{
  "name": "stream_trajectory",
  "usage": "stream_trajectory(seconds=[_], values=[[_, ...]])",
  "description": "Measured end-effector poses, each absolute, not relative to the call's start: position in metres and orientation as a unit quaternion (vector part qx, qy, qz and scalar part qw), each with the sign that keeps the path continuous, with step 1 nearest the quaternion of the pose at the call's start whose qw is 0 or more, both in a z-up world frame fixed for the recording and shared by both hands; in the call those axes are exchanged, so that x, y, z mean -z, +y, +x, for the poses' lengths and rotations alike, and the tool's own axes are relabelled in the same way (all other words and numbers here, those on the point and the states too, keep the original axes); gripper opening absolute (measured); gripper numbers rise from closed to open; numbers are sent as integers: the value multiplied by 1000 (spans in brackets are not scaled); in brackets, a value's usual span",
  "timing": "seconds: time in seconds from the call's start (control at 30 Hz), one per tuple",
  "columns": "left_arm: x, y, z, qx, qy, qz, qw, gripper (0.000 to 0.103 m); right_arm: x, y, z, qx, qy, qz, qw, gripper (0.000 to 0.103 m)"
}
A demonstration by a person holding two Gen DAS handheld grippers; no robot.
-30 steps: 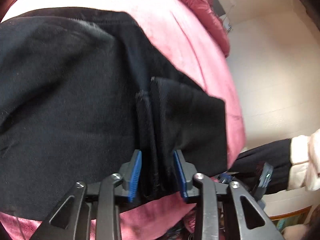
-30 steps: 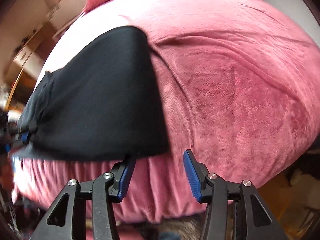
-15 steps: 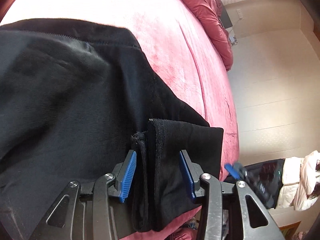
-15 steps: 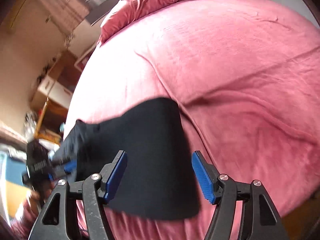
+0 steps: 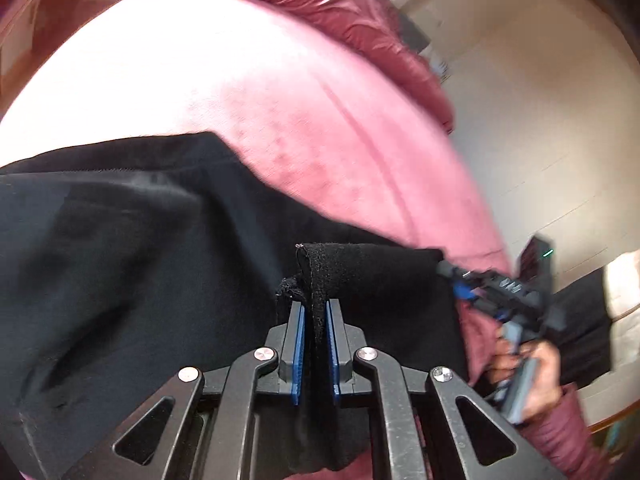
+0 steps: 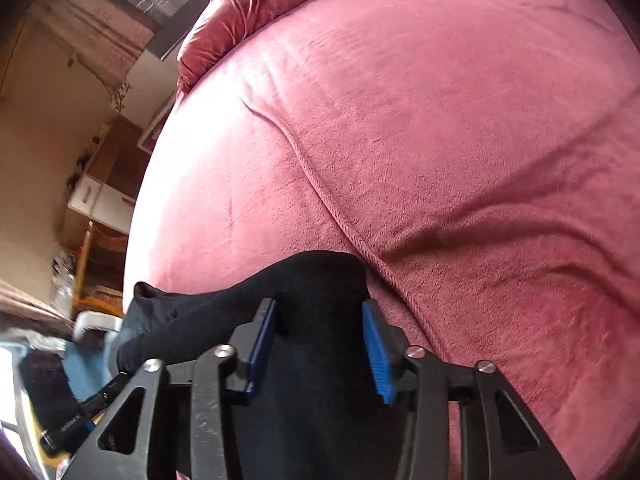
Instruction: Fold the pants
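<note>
1. Pink plush blanket (image 6: 460, 152) spread over the whole bed, creased in long ridges; darker red quilt (image 5: 340, 4) bunched along the far edge.
2. Pale wall (image 5: 540, 128) to the right in the left wrist view; wooden cabinet (image 6: 104, 184) with white drawers far left in the right wrist view.
3. Black pants (image 5: 132, 264) lying across the near part of the bed, the broad body of the fabric to the left, one folded edge standing up in a ridge.
4. Left claw (image 5: 316, 340) nearly closed, blue pads (image 5: 298, 344) pressed on both sides of the upright fold of the pants, fabric pinched tight between them.
5. Right claw (image 6: 320, 344) parted about halfway, blue pads (image 6: 378, 354) on either side of a rounded end of the pants (image 6: 312, 292); fabric filling the gap and touching the left pad, not clearly squeezed.
6. Same right claw (image 5: 480, 286) visible at the right edge of the left wrist view, beside the corner of the pants, with the person's hand (image 5: 532, 376) gripping its handle; blurred there, opening not readable from that angle.
7. Nothing lying on top of the pants other than the two claws.
</note>
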State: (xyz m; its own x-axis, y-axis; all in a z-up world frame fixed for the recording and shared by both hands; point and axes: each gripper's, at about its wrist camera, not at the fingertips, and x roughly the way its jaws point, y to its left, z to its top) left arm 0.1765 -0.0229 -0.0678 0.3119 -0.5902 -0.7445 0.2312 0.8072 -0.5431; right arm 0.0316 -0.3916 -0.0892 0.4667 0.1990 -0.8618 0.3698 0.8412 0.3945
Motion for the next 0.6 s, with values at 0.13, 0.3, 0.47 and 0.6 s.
stream_trajectory(seconds=[0.13,0.3,0.47,0.6], values=[[83,-46,174,223,545,-101,802,10,95,-382,38,59,519,234,820,40],[76,-67,163,198,526,-56,825,14,93,-382,36,65,518,223,823,45],[70,-77,156,187,515,-35,836,15,85,-379,29,81,514,208,828,52],[66,-76,150,186,511,-30,839,16,69,-367,19,90,504,168,842,53]])
